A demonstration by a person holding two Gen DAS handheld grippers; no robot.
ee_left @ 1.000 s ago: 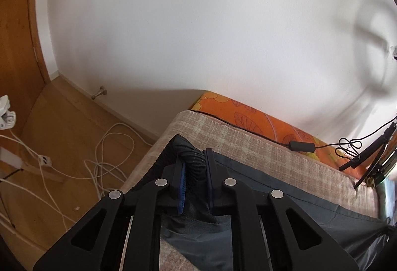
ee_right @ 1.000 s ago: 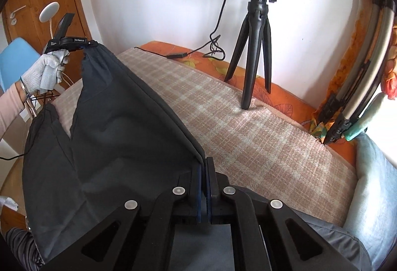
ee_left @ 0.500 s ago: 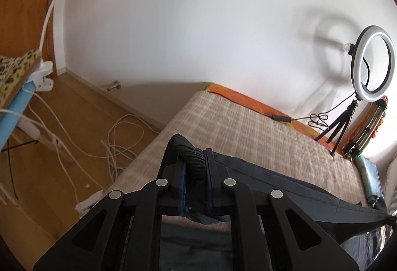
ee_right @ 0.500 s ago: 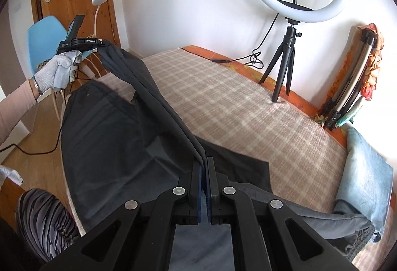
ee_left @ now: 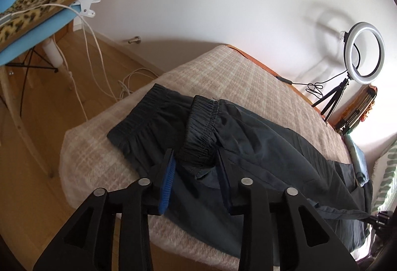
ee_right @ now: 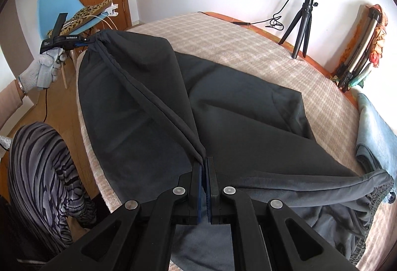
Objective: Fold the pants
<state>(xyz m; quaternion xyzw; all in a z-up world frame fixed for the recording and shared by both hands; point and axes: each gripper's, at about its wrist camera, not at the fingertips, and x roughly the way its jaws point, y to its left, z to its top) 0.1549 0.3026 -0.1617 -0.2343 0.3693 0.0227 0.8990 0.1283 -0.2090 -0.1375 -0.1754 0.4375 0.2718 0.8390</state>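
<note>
While the pants lie doubled along the bed, step: laying down the lengthwise fold, one leg over the other.
Right gripper point(ee_right: 204, 164): jaws pressed together on a side edge of the pants point(ee_right: 235, 109) near the bed's front edge; the cloth runs taut from it.
Left gripper point(ee_left: 194, 155): jaws have just been opening; they stand partly apart with the waistband point(ee_left: 202, 127) between the fingers, the pads apparently off it.
Pants: dark, spread across the bed point(ee_right: 211, 30), waistband at its left end, cloth bunched toward the right end.
Next move: I judge the right gripper should release too. Both would then take the leg ends and carry them to the waistband, edges aligned.
</note>
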